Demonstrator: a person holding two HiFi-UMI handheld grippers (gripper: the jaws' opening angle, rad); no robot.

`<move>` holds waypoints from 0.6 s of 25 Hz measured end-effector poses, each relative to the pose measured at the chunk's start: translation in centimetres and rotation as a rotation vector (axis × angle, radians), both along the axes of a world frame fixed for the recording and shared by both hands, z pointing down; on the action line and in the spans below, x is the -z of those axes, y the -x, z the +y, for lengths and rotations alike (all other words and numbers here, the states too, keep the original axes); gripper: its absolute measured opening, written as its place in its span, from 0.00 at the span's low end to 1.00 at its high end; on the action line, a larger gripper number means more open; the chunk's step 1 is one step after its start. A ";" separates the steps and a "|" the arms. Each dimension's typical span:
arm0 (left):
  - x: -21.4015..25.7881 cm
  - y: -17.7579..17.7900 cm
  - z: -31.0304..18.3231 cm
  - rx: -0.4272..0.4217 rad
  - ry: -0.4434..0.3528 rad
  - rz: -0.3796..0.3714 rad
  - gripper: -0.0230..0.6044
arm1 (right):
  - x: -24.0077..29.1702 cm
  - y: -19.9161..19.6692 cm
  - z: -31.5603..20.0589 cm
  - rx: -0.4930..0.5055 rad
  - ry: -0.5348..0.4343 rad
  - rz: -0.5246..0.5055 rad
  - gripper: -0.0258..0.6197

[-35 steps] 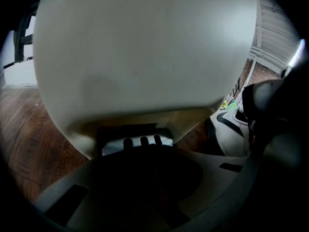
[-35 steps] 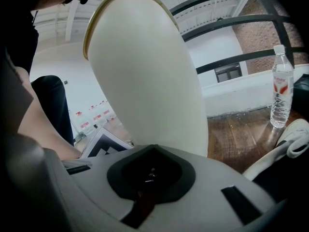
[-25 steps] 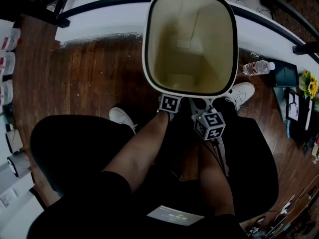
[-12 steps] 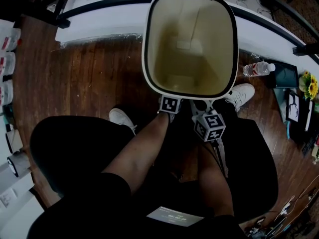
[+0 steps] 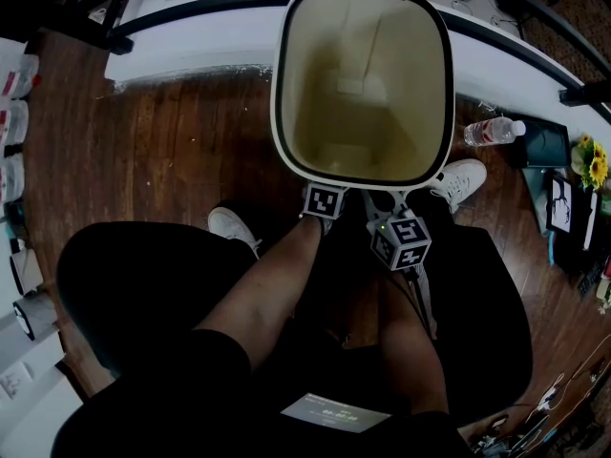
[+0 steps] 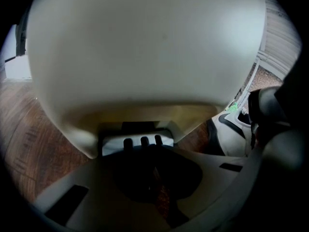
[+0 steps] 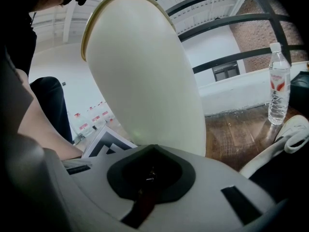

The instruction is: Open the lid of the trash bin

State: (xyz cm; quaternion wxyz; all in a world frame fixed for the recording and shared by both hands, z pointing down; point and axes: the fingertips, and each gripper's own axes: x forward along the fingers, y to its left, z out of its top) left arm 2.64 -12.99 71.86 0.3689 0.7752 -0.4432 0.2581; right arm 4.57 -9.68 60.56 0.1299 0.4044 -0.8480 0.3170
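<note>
In the head view a white trash bin [image 5: 281, 113] stands right in front of the person, its mouth uncovered and its cream inside showing. Both grippers sit low at its near rim. The left gripper [image 5: 326, 198] is under the rim edge and the right gripper [image 5: 401, 240] is just beside it. In the left gripper view the bin's outer wall [image 6: 145, 47] fills the frame. The shut left gripper [image 6: 149, 151] is close against a pale ribbed tab [image 6: 137, 140] beneath it. The right gripper [image 7: 150, 170] looks shut beside the bin wall [image 7: 145, 81], with nothing held.
A water bottle [image 5: 494, 131] lies on the wooden floor right of the bin, and it also shows in the right gripper view [image 7: 278, 83]. The person's white shoes [image 5: 463, 181] [image 5: 232, 225] flank the bin. A white ledge [image 5: 191, 36] runs behind it. Clutter and flowers [image 5: 594, 163] lie at far right.
</note>
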 end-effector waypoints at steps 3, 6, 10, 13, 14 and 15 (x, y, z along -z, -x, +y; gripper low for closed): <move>0.0 -0.2 -0.1 -0.001 -0.001 0.003 0.09 | -0.3 -0.2 0.0 -0.002 0.002 0.002 0.06; 0.0 -0.1 0.0 0.002 -0.008 0.002 0.09 | -0.2 -0.1 -0.1 -0.004 -0.002 0.002 0.06; 0.1 0.0 0.0 0.006 -0.019 0.005 0.09 | -0.2 0.1 0.1 0.008 0.001 -0.003 0.06; 0.2 -0.1 0.1 0.007 -0.021 0.012 0.09 | -0.1 0.0 0.2 0.012 -0.006 0.010 0.06; 0.2 0.0 0.1 0.008 -0.022 0.014 0.09 | -0.1 0.0 0.2 0.013 -0.007 0.012 0.06; 0.3 0.0 0.1 0.010 -0.025 0.016 0.09 | -0.1 0.1 0.2 0.015 -0.009 0.014 0.06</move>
